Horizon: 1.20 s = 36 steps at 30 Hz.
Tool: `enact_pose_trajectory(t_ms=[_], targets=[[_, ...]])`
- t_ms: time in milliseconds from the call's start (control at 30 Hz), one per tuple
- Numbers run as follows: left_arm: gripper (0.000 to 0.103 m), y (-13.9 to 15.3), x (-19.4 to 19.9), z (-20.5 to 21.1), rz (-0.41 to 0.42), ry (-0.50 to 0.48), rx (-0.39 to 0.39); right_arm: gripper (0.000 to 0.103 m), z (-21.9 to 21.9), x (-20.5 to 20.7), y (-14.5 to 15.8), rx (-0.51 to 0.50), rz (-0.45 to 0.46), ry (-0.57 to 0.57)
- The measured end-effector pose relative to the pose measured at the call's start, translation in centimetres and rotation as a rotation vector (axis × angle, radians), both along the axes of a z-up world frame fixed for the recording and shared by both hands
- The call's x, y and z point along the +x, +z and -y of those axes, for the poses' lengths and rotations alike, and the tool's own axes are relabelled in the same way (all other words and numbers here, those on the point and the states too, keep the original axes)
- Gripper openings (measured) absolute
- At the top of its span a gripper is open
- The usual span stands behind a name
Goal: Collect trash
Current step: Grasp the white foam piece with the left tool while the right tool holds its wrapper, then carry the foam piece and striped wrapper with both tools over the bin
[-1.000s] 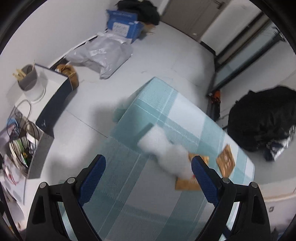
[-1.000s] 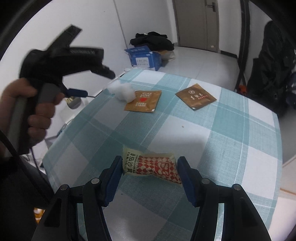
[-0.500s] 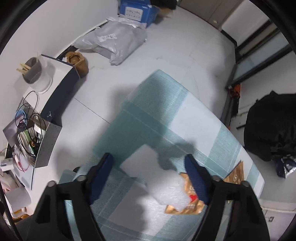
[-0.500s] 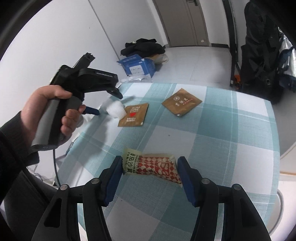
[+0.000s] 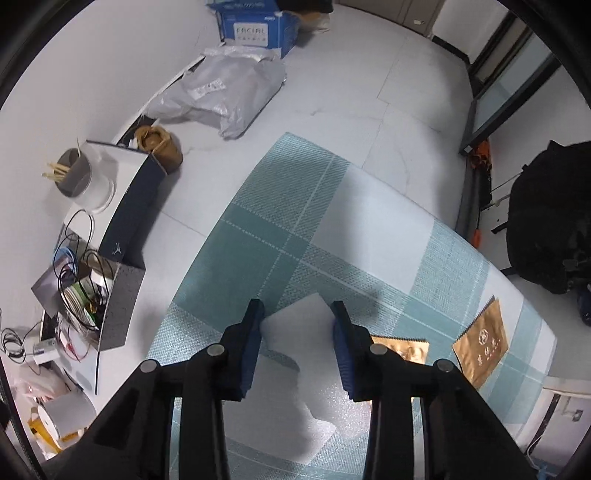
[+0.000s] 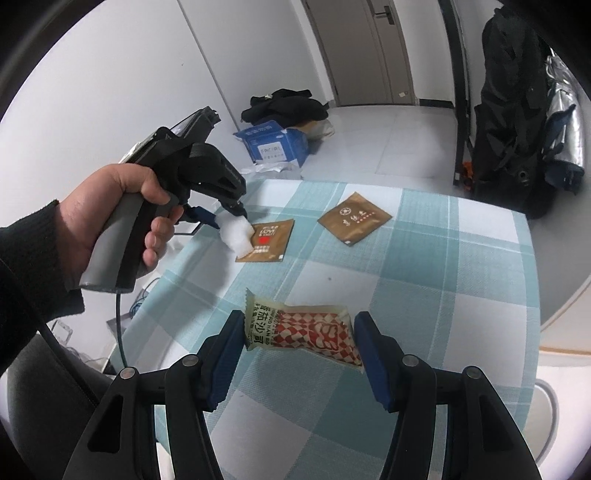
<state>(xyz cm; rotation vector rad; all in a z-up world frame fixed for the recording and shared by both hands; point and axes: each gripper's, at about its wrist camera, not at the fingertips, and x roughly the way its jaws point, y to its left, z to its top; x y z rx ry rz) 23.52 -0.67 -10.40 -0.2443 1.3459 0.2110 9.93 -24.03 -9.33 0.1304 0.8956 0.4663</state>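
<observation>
A white foam sheet (image 5: 299, 354) lies on the teal checked tablecloth (image 5: 280, 229), partly over a brown sachet (image 5: 402, 349). My left gripper (image 5: 297, 319) has closed onto the foam's edge; it also shows in the right wrist view (image 6: 225, 218) with the foam (image 6: 238, 236) between its fingers. A second brown sachet (image 6: 354, 218) lies further right, seen also in the left wrist view (image 5: 482, 341). My right gripper (image 6: 301, 338) is open, its fingers either side of a red-checked snack packet (image 6: 303, 330) lying on the cloth.
The table's left edge drops to a floor with a cluttered box (image 5: 88, 295), a grey plastic bag (image 5: 221, 92) and a blue carton (image 5: 255, 26). A black bag (image 6: 509, 122) stands beyond the table's far right. A door (image 6: 365, 51) is at the back.
My left gripper came down over the foam sheet and narrowed its fingers onto it. My right gripper stayed open around the snack packet.
</observation>
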Motion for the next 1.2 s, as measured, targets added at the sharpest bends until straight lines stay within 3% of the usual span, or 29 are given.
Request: enact_pose_trajectory(t_ms=[433, 800, 967, 1200], targets=[[0.031, 5.2, -4.7, 0.4, 0.19, -0.113, -0.02, 0.06, 1.5, -0.3, 0.8, 0.035, 0.002, -0.049], [0.031, 10.4, -10.1, -0.4, 0.435, -0.146, -0.102, 0.06, 2.5, -2.9, 2.6, 0.06, -0.016, -0.08], [0.031, 12.6, -12.9, -0.1, 0.558, -0.195, -0.119, 0.06, 1.5, -4.0, 4.5, 0.024, 0.038, -0.074], [0.031, 15.0, -15.6, -0.1, 0.657, -0.234, -0.158, 0.06, 1.1, -5.9, 7.6, 0.024, 0.115, -0.069]])
